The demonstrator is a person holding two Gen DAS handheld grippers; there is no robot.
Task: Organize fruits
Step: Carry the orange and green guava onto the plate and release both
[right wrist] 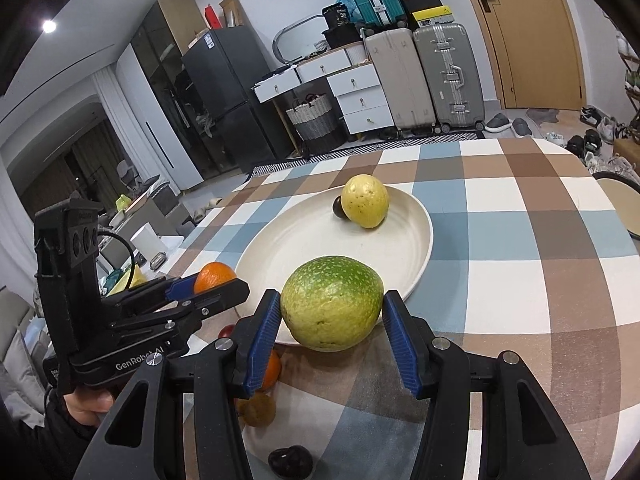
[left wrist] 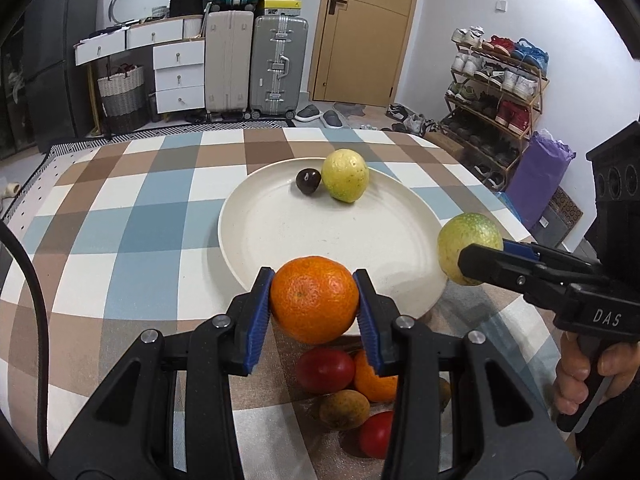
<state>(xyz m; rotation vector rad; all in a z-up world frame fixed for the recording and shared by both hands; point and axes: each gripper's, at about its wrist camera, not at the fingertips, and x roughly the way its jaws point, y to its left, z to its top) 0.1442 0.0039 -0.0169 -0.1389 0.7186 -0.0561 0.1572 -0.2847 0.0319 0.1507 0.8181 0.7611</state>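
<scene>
Suitcases, shoe rack, door

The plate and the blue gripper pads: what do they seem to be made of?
The plate looks like matte cream ceramic or melamine; faint concentric rings and fine speckles show, with little glare, so which one stays open. The blue pads on the right gripper look like ribbed rubber or soft plastic: fine grooves, dull sheen, pressed against the green fruit.

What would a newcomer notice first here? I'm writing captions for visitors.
Two fruits held in the air at the near rim of the cream plate: the left claw grips an orange, the right claw a green guava. On the plate's far side a yellow guava sits touching a small dark fruit.
</scene>
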